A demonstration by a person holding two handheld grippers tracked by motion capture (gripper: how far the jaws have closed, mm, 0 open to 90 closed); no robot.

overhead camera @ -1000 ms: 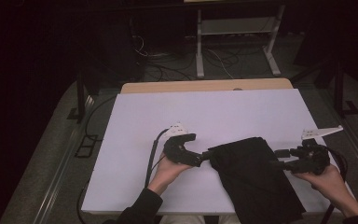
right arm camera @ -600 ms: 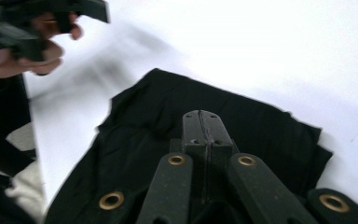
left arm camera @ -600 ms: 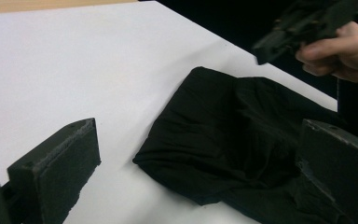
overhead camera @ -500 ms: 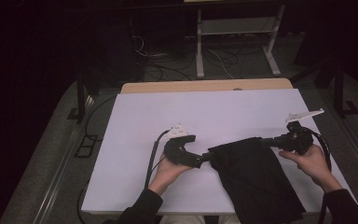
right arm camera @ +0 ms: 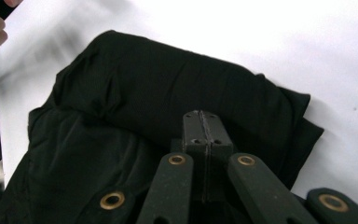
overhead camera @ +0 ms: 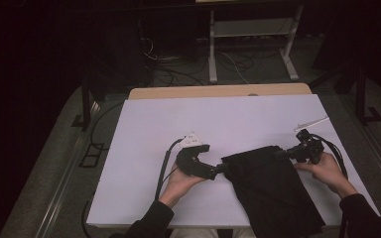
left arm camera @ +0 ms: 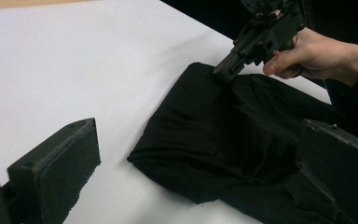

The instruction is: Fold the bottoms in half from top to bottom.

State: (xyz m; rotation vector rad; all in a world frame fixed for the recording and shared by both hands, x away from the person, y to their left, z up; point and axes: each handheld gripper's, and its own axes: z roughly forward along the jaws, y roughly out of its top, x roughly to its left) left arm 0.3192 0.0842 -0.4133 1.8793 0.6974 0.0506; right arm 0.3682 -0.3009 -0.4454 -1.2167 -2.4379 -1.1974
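Lying on the white table (overhead camera: 144,148) toward its near right side, a black garment (overhead camera: 270,191) is partly folded, its lower end reaching the table's near edge. The right gripper (overhead camera: 284,153) has its 2 jaws pressed together at the cloth's far right corner; whether fabric is pinched between them cannot be told. The left gripper (overhead camera: 217,170) sits at the garment's left edge with both jaws spread wide, 1 on either side of the fabric, nothing clamped.
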